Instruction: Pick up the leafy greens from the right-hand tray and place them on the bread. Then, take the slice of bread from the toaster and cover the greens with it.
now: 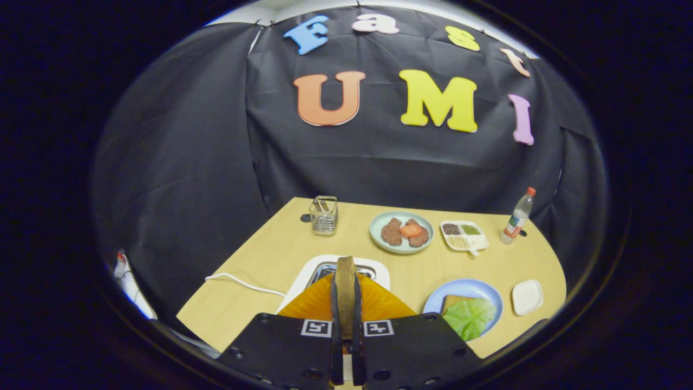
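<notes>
Over table [260, 254], gripper [345, 303] clamps bread slice [345, 281].

Between the fingers: the gripper [346, 303] is clamped on an upright slice of bread [345, 290], blocking the view straight ahead.
Below and beyond: the toaster [373, 269] sits close under the slice, as far as one can tell.
To the right: bare table [260, 254] runs between toaster and blue plate [482, 287] with leafy greens [470, 317].
Far side: wire rack [324, 215], meat plate [401, 232], divided tray [463, 235] and bottle [517, 216] stand in a row.
</notes>
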Demonstrator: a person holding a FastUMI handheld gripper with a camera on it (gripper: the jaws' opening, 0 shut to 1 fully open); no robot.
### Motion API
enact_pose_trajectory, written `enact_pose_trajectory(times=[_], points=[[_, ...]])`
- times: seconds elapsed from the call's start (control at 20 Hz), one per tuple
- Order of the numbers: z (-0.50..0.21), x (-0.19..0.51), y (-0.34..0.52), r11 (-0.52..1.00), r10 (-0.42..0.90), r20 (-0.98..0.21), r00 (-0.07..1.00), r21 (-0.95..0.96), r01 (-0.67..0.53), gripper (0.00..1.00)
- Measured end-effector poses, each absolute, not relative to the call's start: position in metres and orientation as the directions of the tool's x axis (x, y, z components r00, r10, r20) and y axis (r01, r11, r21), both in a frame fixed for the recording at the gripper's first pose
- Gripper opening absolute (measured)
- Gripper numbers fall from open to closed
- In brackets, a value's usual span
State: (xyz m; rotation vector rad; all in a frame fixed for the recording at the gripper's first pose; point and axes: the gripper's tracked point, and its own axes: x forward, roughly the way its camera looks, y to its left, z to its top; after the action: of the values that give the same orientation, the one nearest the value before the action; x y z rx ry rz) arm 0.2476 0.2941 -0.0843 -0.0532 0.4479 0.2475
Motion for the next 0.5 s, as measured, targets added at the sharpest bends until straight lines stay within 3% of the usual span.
enact_pose_trajectory(times=[0.5], points=[[0.029, 0.218, 0.271, 0.977, 0.206, -0.272, 0.940, 0.007, -0.212, 0.06]])
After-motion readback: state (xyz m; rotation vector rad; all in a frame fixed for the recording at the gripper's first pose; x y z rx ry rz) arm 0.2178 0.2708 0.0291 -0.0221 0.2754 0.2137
